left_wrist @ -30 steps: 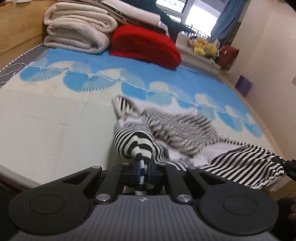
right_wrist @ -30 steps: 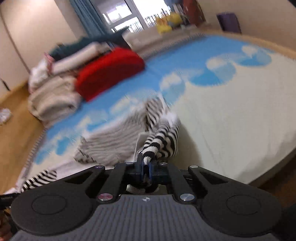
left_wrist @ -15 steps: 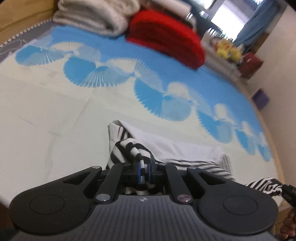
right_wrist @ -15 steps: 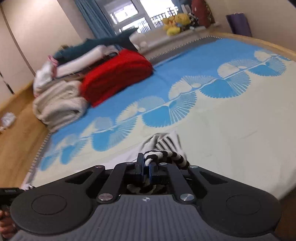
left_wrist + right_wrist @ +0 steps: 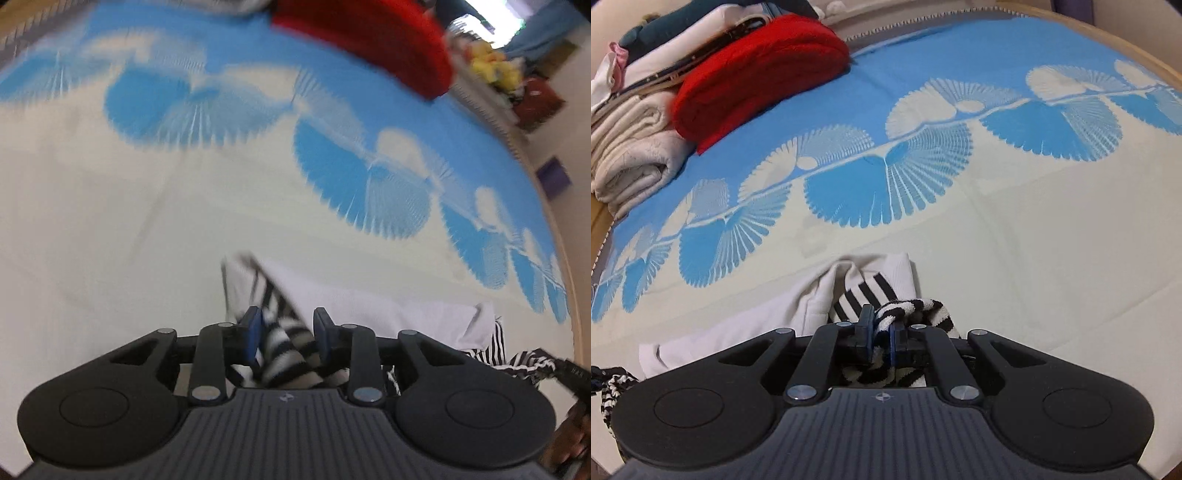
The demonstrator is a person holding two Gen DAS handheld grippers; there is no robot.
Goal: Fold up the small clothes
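While the left gripper [image 5: 286,334] has its fingers spread around a striped cuff without pinching it, the right gripper [image 5: 882,334] clenches the other striped edge of the garment [image 5: 798,302]. It lies on the bed [image 5: 1034,236] near the front edge, its white inner face up and black-and-white stripes showing at the folds. Judging by this, 1 fold is being laid down; next, the right fingers should release and the cloth be smoothed flat.

We find no readable text, label, brand or number in either view; the small emblem on each gripper's grey body is a mark, not letters we can read.
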